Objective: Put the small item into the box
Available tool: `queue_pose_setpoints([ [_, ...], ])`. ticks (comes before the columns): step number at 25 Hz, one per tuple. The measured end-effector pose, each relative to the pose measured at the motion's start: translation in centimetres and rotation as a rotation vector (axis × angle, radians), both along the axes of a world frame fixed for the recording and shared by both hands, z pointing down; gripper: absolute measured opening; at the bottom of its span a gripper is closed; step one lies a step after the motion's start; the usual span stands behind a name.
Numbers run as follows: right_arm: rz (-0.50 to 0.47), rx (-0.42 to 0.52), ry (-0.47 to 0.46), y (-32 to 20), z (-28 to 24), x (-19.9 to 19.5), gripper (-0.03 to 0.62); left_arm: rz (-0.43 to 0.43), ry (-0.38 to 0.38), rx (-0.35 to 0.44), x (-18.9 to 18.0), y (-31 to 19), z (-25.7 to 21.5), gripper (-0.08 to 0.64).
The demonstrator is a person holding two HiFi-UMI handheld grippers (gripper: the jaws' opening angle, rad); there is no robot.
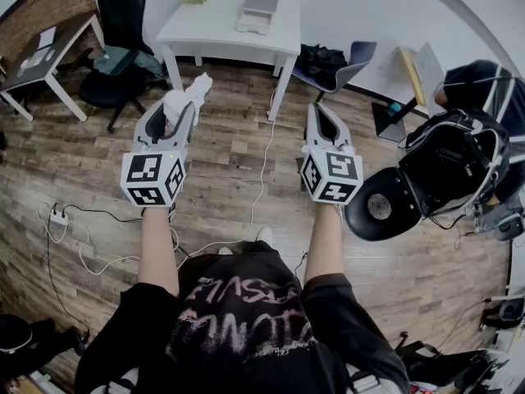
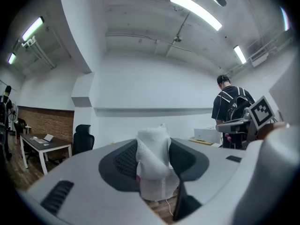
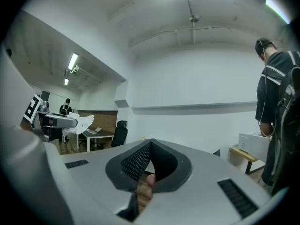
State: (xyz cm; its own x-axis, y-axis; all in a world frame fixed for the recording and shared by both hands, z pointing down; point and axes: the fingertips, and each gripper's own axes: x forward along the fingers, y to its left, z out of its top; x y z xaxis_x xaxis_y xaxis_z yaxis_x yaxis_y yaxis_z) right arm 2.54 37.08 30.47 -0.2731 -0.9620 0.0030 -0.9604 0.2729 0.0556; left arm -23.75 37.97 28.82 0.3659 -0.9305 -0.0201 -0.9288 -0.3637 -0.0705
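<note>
Between L tool's [image 1: 182,105] pads, above wood floor [image 1: 238,150]: white mesh-wrapped small item [image 2: 153,165], gripped w/ jaws fairly wide apart. R tool [image 3: 150,145] level, jaws closed tip-to-tip, holding nothing.

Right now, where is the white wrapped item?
At the head view's left, the white wrapped item is clamped in the left tool, over the wood floor before the white table.

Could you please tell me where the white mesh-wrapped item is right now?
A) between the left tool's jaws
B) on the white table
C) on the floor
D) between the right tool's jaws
A: the left gripper view shows the white mesh-wrapped item clamped between the jaws of the left tool, while the right tool is shut and empty.
</note>
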Motion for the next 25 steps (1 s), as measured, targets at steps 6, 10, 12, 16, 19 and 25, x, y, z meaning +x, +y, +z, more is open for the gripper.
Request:
queue_pose_setpoints([
  [6, -0.005, 0.001, 0.002, 0.22, 0.18, -0.05, 0.009, 0.007, -0.011, 0.005, 0.49, 0.3, 0.08, 0.181],
  [10, -0.001, 0.011, 0.016, 0.52, 0.09, -0.52, 0.01, 0.006, -0.007, 0.007, 0.11, 0.54, 0.11, 0.183],
  [12, -0.003, 0.016, 0.017, 0.6, 0.01, -0.68, 0.011, 0.008, 0.002, 0.007, 0.01, 0.58, 0.14, 0.182],
  [16, -0.004, 0.014, 0.01, 0.49, 0.08, -0.76, 0.011, 0.009, 0.014, 0.008, -0.18, 0.49, 0.13, 0.183],
  [19, -0.004, 0.015, 0.007, 0.64, -0.02, -0.86, 0.011, 0.01, 0.012, 0.006, -0.34, 0.52, 0.17, 0.183],
  [25, 0.004, 0.011, 0.006, 0.71, 0.32, -0.59, 0.011, 0.02, 0.006, -0.002, 0.02, 0.38, 0.67, 0.183],
])
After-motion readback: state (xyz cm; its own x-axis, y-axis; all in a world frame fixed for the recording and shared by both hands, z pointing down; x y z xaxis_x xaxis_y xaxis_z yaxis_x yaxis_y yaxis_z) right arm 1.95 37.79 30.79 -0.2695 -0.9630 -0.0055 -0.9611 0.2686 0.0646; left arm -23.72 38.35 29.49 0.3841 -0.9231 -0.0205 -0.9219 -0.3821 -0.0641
